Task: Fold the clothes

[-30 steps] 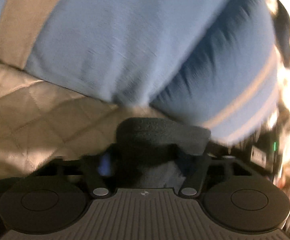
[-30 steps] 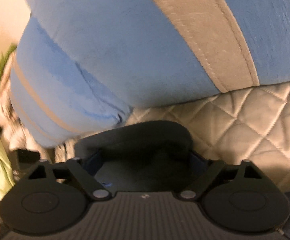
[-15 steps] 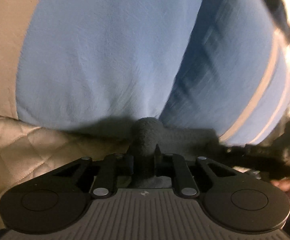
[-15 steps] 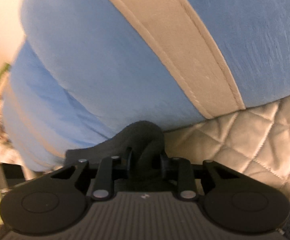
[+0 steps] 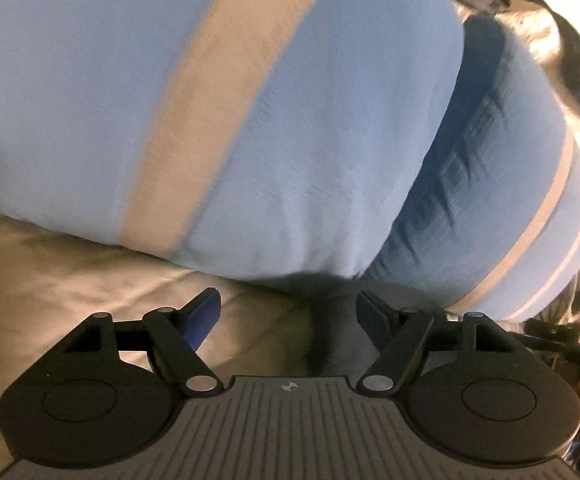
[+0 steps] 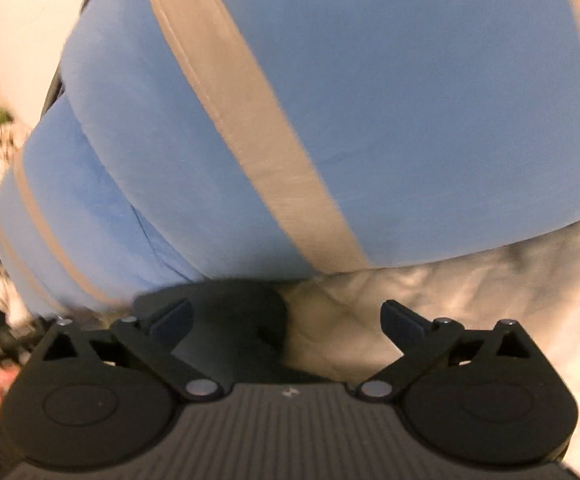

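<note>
Your left gripper (image 5: 290, 312): jaws spread wide, nothing clamped; dark grey fabric (image 5: 330, 336) sits loose between fingers, against inner side of right one. Your right gripper (image 6: 286, 320): jaws likewise wide apart, same dark grey fabric (image 6: 230, 320) beside left finger, not pinched. Blue garment with tan stripes (image 5: 290, 140) (image 6: 370, 100) lies folded on quilted beige cover (image 5: 50, 280) (image 6: 470, 288), just beyond both grippers' fingertips. Frames motion-blurred; contact with garment unclear.
</note>
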The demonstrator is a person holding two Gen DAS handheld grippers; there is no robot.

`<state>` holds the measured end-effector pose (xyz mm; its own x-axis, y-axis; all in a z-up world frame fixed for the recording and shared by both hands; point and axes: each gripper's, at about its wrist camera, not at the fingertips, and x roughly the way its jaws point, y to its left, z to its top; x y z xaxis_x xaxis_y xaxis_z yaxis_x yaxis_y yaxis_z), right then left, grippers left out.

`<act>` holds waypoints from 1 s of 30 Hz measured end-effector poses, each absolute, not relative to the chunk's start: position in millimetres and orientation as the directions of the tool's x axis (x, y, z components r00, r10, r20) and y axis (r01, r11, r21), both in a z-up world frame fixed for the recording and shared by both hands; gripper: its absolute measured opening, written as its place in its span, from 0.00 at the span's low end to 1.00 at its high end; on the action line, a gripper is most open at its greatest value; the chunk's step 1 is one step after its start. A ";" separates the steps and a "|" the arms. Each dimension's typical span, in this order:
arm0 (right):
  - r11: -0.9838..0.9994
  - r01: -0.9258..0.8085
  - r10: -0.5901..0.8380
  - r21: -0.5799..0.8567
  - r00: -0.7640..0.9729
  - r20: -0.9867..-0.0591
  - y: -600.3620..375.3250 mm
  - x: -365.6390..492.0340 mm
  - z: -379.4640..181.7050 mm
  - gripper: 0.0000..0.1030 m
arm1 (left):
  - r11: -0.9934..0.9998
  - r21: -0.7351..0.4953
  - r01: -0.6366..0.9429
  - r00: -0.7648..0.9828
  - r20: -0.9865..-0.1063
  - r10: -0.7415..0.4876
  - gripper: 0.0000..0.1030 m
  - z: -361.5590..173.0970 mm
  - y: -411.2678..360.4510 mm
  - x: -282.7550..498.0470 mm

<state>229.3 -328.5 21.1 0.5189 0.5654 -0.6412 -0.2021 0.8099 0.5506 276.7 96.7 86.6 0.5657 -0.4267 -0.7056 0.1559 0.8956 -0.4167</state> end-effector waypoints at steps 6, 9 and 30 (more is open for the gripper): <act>0.840 -0.227 0.528 0.493 0.550 -0.647 -403.8 174.4 35.1 1.00 | 0.908 -0.386 0.163 0.579 -0.708 -0.405 0.72 107.5 166.2 236.0; 0.811 -0.227 0.563 0.540 0.554 -0.614 -436.1 150.5 26.0 1.00 | 0.892 -0.405 0.201 0.578 -0.686 -0.442 0.72 99.6 191.6 201.8; 0.738 -0.297 0.652 0.606 0.545 -0.528 -427.9 103.9 -55.2 0.10 | 0.810 -0.518 0.275 0.588 -0.575 -0.568 0.18 45.3 227.9 141.4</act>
